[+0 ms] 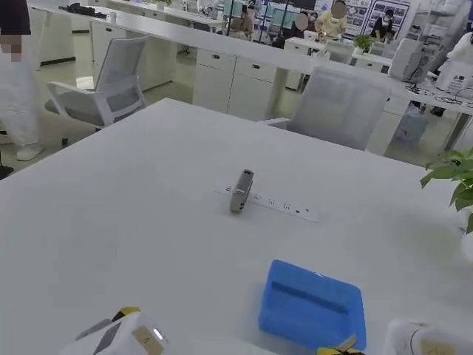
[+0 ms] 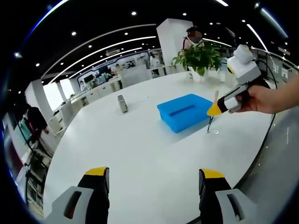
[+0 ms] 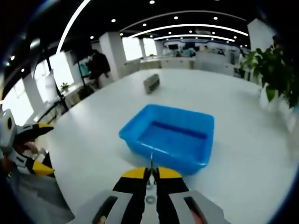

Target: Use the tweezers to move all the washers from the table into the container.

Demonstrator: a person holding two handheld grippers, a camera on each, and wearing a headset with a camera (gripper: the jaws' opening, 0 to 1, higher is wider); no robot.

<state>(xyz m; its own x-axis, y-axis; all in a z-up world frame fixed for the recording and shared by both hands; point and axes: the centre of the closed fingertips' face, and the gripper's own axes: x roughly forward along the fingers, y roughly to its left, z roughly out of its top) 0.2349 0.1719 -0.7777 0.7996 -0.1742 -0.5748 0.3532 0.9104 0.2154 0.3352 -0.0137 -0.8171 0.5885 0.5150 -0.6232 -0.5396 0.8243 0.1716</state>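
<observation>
Starting on what looks like the first washer [image 2: 216, 132]
Right gripper [image 3: 150, 173] is clamping tweezers [image 3: 151, 161] above it by the near edge of the table [image 1: 148, 207]; container [image 3: 159, 151] is sitting apparently empty; left gripper [image 2: 154, 172] is idling, jaws apart

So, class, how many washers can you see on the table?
1: a washer lies on the table beside the tweezers tip, near the blue container; others may be hidden.

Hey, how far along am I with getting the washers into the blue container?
Done: nothing yet, as far as I can tell; the blue plastic container looks empty. In hand: the right hand-held gripper is shut on the thin metal tweezers, tips down beside a small metal washer on the white table; the left hand-held gripper is open and idle. Left: lift that washer into the container.
</observation>
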